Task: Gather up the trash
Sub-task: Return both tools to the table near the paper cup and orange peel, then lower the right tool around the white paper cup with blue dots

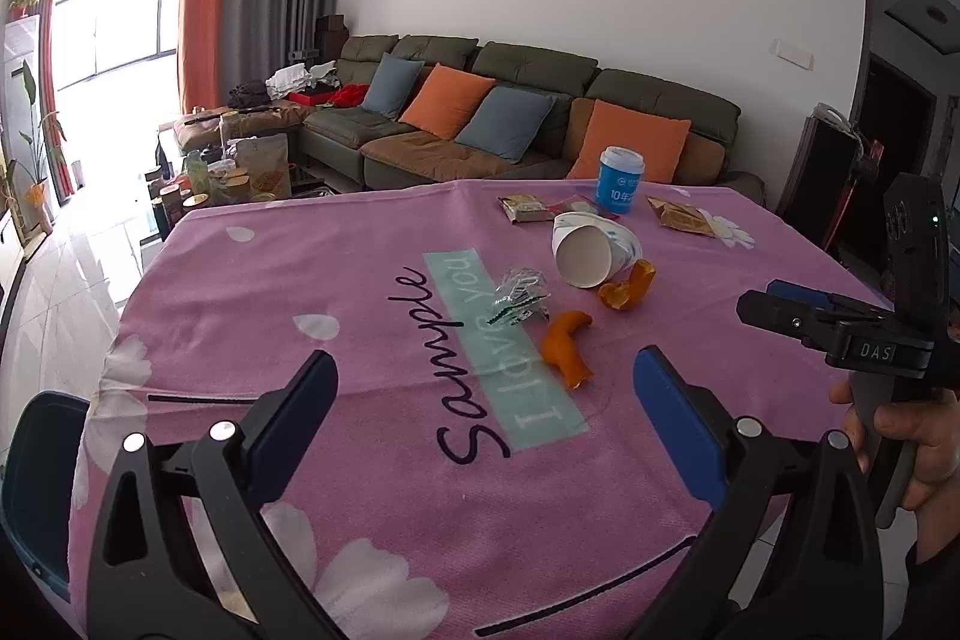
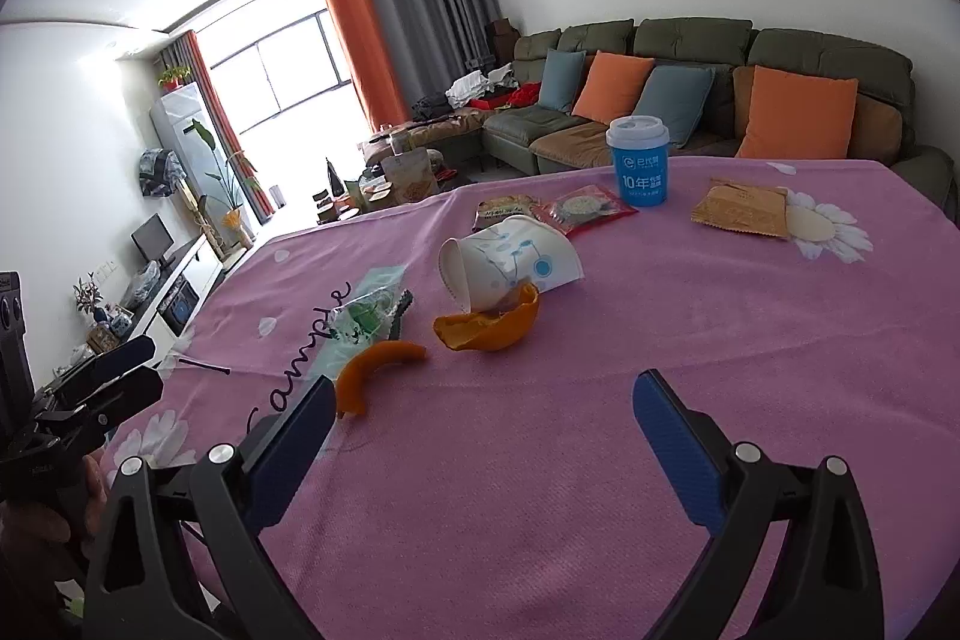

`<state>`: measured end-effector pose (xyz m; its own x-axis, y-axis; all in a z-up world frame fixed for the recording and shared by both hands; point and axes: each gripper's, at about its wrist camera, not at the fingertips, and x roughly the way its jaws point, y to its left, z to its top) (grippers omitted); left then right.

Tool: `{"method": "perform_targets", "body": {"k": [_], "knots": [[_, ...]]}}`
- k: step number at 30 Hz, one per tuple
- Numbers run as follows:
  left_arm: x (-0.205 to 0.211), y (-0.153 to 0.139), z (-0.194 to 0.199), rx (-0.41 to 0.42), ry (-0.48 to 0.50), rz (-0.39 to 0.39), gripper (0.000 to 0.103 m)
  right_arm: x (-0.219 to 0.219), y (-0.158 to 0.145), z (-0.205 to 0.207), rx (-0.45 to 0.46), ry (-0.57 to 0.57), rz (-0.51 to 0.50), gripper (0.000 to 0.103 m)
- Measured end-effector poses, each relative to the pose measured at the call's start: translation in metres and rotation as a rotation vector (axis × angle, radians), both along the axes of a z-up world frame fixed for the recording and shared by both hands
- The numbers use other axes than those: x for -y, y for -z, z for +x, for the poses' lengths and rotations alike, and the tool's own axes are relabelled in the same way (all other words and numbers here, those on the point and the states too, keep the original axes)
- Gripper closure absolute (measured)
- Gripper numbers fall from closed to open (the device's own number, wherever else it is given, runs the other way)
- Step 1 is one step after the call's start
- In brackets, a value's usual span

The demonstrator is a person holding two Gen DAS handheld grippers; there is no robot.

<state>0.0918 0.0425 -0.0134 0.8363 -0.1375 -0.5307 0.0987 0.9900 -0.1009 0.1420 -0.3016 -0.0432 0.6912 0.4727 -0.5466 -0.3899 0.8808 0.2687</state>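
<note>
Trash lies on a table under a pink cloth. A white paper cup rests on its side, with a curled orange peel against its mouth. A second peel strip and a crumpled clear wrapper lie nearer. Behind stand a blue lidded cup, snack packets and a brown packet. My left gripper and right gripper both hover open and empty short of the peels.
A dark blue bin rim shows at the table's near left corner. A green sofa with orange and blue cushions runs behind the table. A cluttered coffee table stands left of it. A hand holds the right gripper's handle.
</note>
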Motion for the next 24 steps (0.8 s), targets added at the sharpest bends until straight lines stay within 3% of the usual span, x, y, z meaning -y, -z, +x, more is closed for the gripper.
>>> {"method": "perform_targets", "body": {"k": [9,14,24], "knots": [[0.008,0.004,0.028,-0.013,0.009,0.028,0.006,-0.001,-0.012,0.011,0.053,-0.005,-0.076,0.007],[0.018,0.009,0.053,-0.031,0.033,0.042,0.006,-0.012,-0.017,0.038,0.06,-0.059,-0.147,0.007],[0.024,0.018,0.087,-0.063,0.052,0.011,0.006,-0.039,-0.005,0.12,-0.056,-0.213,-0.212,0.007]]}}
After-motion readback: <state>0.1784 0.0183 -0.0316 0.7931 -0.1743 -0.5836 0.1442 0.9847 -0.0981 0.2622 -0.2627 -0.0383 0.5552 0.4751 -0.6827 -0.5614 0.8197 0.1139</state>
